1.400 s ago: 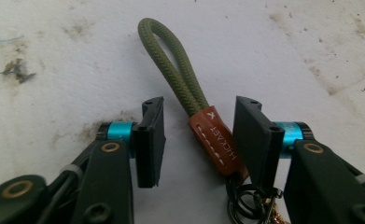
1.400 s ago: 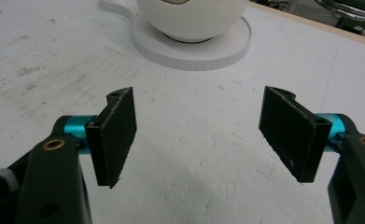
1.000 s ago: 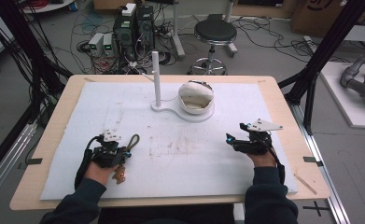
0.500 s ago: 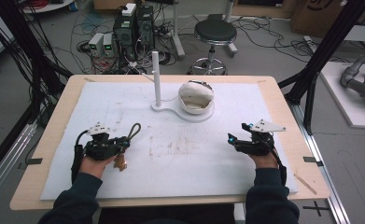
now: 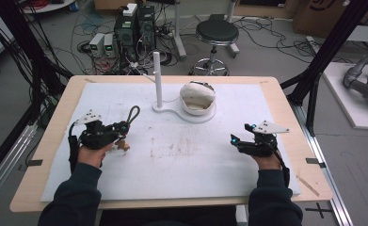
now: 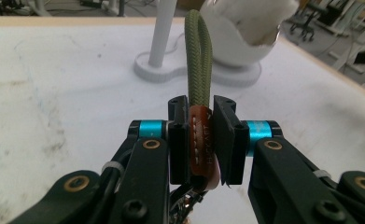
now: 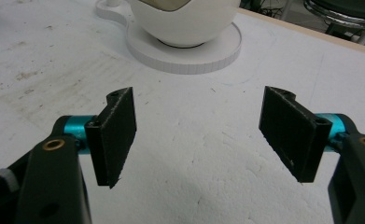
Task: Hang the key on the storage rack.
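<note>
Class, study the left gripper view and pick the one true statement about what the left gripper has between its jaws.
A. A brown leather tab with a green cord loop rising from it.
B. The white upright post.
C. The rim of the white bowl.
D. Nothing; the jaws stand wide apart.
A: the left gripper is shut on the brown leather tab, with the green cord loop rising above it; the white post and white bowl stand farther back.

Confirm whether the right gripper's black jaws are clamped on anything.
No: the right gripper has its jaws spread wide with bare white table surface between them.
</note>
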Demonstrator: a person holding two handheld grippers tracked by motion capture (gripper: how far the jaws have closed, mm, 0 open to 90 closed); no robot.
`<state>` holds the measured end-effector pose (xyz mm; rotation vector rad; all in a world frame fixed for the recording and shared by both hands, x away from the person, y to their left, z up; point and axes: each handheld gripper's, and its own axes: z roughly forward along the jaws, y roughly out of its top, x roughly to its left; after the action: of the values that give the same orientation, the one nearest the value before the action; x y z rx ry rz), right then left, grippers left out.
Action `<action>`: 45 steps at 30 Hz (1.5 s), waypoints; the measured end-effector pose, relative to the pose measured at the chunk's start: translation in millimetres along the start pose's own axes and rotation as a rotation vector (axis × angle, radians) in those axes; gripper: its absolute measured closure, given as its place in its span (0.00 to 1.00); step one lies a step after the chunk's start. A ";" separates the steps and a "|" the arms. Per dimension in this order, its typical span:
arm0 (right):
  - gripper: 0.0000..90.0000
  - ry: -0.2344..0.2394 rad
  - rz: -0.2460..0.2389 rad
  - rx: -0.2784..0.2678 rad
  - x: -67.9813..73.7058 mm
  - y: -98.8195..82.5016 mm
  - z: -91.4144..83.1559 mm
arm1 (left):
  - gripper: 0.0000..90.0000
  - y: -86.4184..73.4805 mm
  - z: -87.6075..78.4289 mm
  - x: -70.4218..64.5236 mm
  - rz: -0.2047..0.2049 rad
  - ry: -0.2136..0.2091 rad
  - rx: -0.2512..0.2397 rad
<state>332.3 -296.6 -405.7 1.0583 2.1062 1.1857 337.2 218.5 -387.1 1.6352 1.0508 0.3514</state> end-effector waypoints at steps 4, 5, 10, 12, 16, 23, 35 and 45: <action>0.31 0.003 -0.005 -0.006 -1.9 -0.2 0.3 | 0.85 23.5 5.0 -4.0 0.021 -0.023 -0.032; 0.31 0.005 -0.004 -0.006 -2.4 -0.5 0.4 | 0.85 28.7 7.1 -5.3 0.024 -0.027 -0.041; 0.31 0.010 -0.007 -0.006 -2.7 -0.6 1.0 | 0.85 50.3 16.4 -9.6 0.045 -0.068 -0.061; 0.31 0.012 -0.010 -0.005 -3.1 -0.9 1.0 | 0.85 56.6 19.2 -11.1 0.051 -0.082 -0.068; 0.31 0.013 -0.006 -0.010 -3.3 -1.1 0.7 | 0.85 69.7 24.6 -14.3 0.053 -0.106 -0.088; 0.31 0.009 -0.011 -0.007 -5.0 -2.4 0.5 | 0.85 88.3 40.1 -11.2 0.040 -0.135 -0.077; 0.31 0.008 -0.008 0.006 -6.5 -4.2 1.5 | 0.85 99.7 67.8 1.0 -0.014 -0.123 -0.046; 0.31 0.015 -0.015 0.016 -6.3 -4.8 3.5 | 0.85 93.1 91.5 3.6 -0.003 -0.031 0.004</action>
<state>336.6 -301.6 -411.3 1.0415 2.1346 1.1753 444.7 163.9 -337.0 1.6381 1.0309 0.3209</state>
